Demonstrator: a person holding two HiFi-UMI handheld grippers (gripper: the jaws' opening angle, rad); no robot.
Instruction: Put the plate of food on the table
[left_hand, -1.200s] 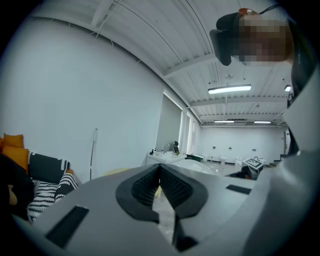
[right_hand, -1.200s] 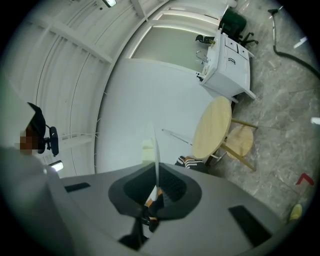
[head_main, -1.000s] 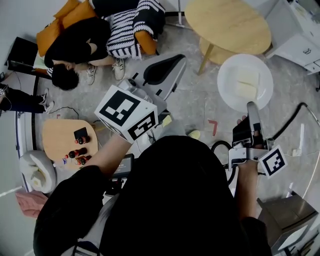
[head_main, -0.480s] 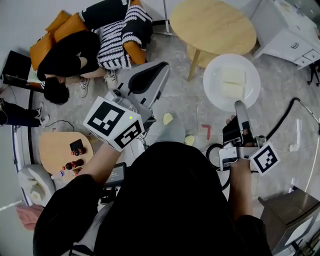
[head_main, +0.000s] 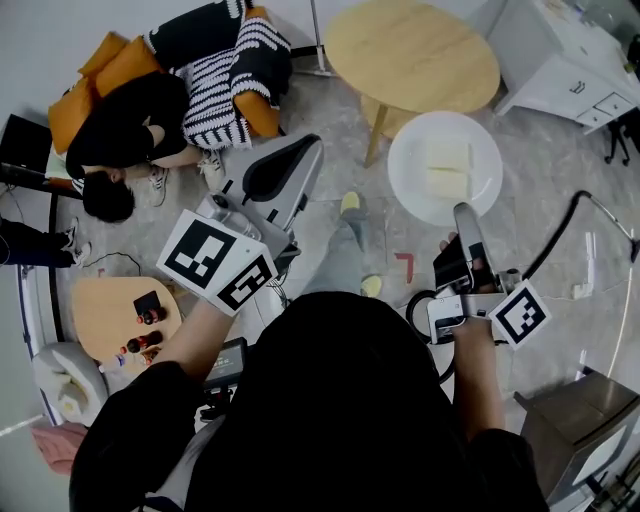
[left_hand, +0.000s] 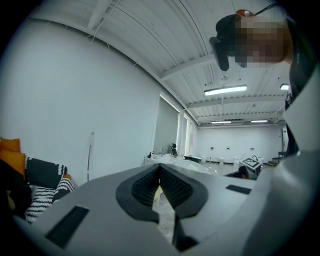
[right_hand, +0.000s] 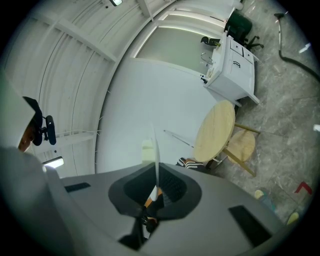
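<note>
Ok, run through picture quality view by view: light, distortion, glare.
Head view: even soft light, sharp; the white plate is bright, not blown out. Left gripper view: strong fisheye, dark round border, ceiling lamp glaring. Right gripper view: same fisheye, the round table bent to an oval.

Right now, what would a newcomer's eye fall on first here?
The white plate carrying two pale food slices, clamped at its near edge by the right gripper, held over the floor short of the round wooden table. Next, a person in black hunched by the orange cushions at upper left.
</note>
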